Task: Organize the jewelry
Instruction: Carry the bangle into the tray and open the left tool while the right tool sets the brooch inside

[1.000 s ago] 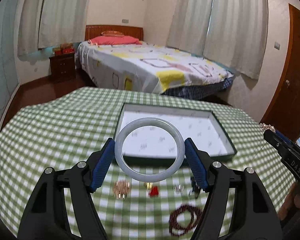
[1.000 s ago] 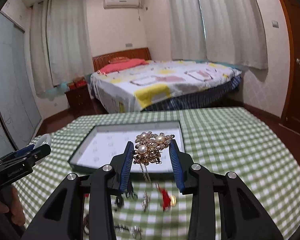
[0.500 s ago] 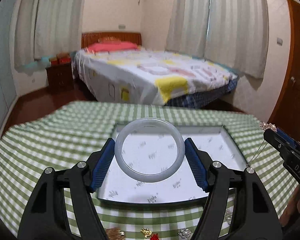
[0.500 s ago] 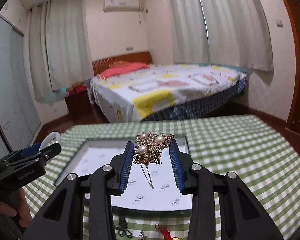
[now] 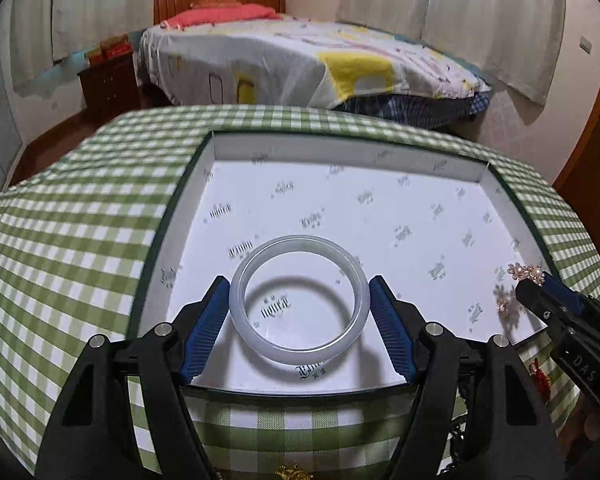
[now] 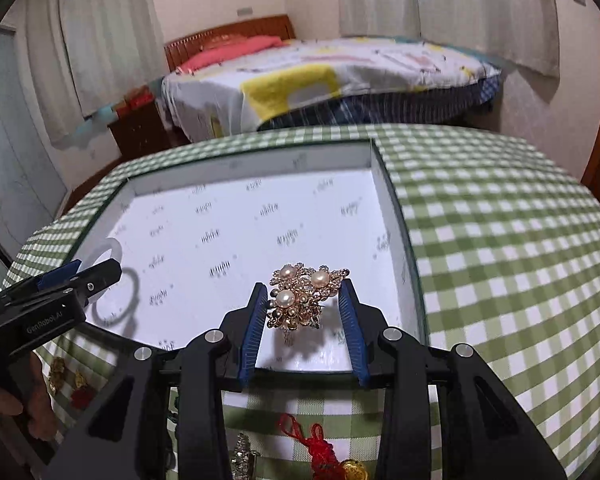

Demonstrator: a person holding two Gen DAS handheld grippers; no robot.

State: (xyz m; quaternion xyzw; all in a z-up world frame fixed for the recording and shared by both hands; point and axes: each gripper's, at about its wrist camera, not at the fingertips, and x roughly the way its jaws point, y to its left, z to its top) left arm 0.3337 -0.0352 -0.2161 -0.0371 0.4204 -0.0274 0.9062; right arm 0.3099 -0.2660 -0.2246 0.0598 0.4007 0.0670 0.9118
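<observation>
The left gripper grips a pale bangle over the tray's near left; the right gripper clamps a pearl brooch over its near right.

Soft, even indoor light fills both views, bright on the white printed floor of the shallow dark-rimmed box. The pale translucent jade bangle throws a ring-shaped shadow there. Fisheye bending bows the green-and-white checked tablecloth; the corners vignette black, and the distant bed looks slightly blurred.
</observation>
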